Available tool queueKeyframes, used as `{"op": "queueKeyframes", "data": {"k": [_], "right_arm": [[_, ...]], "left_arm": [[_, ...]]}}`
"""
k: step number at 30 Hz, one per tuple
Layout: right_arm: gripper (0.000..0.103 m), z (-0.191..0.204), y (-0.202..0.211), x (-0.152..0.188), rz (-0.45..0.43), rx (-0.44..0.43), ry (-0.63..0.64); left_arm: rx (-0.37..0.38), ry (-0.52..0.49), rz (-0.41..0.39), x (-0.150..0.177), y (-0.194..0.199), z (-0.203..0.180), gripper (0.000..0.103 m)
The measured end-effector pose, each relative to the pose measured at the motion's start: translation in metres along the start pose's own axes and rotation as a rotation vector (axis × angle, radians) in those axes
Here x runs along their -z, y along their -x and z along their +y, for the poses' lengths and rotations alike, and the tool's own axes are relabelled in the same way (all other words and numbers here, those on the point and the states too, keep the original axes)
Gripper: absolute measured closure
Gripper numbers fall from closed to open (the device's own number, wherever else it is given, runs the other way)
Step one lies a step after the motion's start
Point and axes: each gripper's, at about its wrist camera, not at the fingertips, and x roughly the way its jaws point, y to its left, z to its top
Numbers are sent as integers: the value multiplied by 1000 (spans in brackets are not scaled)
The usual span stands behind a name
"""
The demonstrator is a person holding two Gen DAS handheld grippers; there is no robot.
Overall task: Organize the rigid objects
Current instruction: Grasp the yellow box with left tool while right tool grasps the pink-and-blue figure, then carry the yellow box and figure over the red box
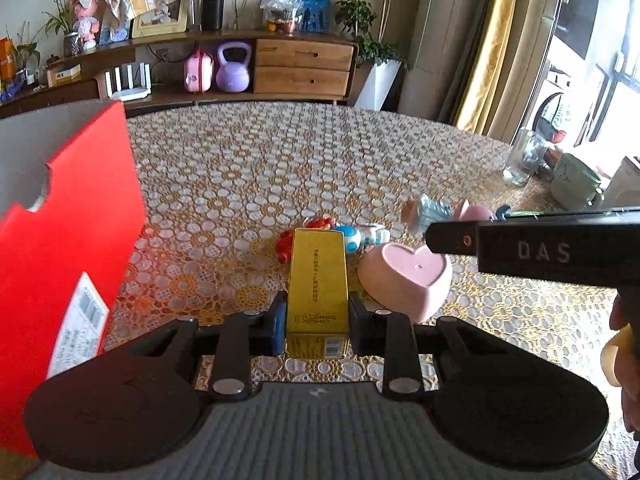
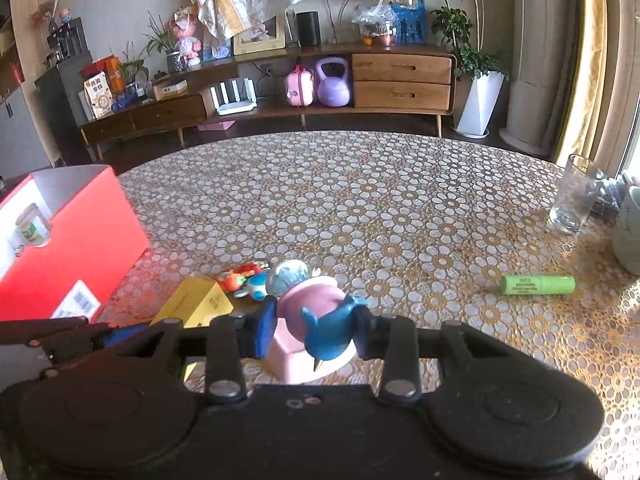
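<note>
1. The yellow box (image 1: 318,292) lies lengthwise on the lace tablecloth (image 1: 320,168), its near end pinched between the left gripper (image 1: 318,316). The grip is only at that end, so the long far end may sag or twist out on lifting.
2. The right gripper (image 2: 316,330) holds a blue bird-like figure (image 2: 326,332) narrowly, above the pink heart-shaped dish (image 1: 404,276). The figure is rounded, so it may pivot and drop onto the dish.
3. Small toys (image 1: 340,236) crowd the box's far end; pushing forward would scatter them.
4. The red box (image 1: 68,240) stands to the left; swinging the yellow box there could clip its wall.
5. A drinking glass (image 2: 574,196) and green tube (image 2: 538,285) sit far right, well apart.
</note>
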Motion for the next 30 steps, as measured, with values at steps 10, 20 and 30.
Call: {"op": "queueKeyframes", "data": {"k": [10,20,30], "right_arm": [[67,26,62,3,-56,-37,4],[66,66,124,1,-118,-84,51],[66,118,156,4,-149,-124,109]], "left_arm": [[12,-7,-37,-6,57,-1,74],[15,-14,-87,-11,124,10,74],[4,-23,-105,-7,180,36,74]]}}
